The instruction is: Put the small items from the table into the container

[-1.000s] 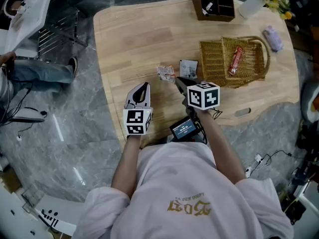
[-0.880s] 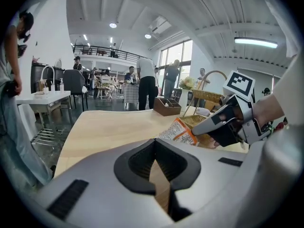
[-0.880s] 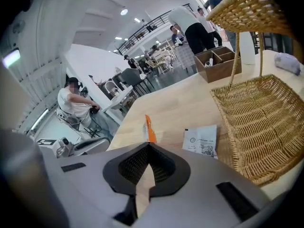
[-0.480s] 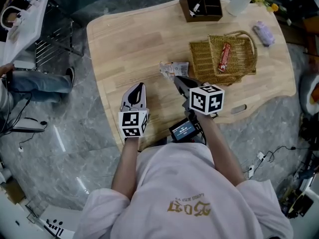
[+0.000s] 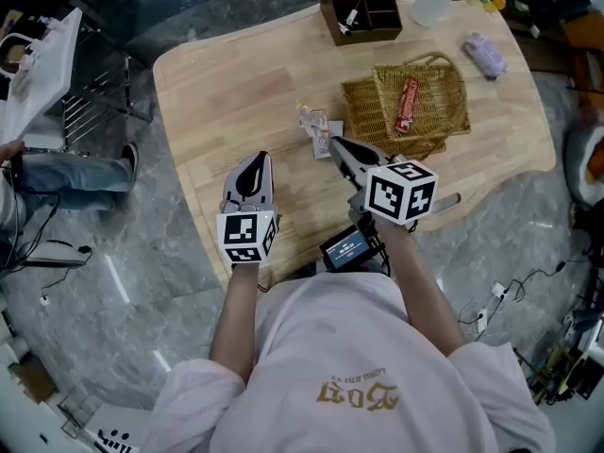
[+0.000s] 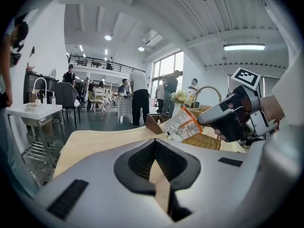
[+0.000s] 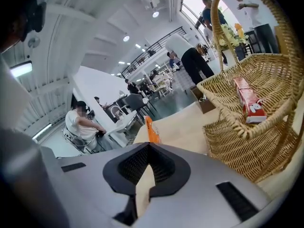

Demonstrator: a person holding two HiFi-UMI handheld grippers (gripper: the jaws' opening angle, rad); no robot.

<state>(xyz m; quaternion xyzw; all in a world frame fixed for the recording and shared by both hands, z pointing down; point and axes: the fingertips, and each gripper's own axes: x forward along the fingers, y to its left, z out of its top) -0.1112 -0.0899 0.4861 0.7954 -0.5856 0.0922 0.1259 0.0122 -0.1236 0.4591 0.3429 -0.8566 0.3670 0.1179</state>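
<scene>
Head view, with both gripper views. The right gripper (image 5: pixel 332 145) has its jaws clamped on a small white-and-orange printed sachet (image 5: pixel 315 126). The sachet is held clear of the pale wooden table (image 5: pixel 236 83), just beside the woven wicker basket (image 5: pixel 444 111). In the right gripper view only its orange edge shows past the jaw tips. The basket holds a red wrapped bar (image 5: pixel 407 105). The left gripper (image 5: pixel 253 161) has its jaws pressed together on nothing and is over the table's near part, apart from the sachet. A dark brown compartment box (image 5: pixel 360 12) stands at the far edge.
</scene>
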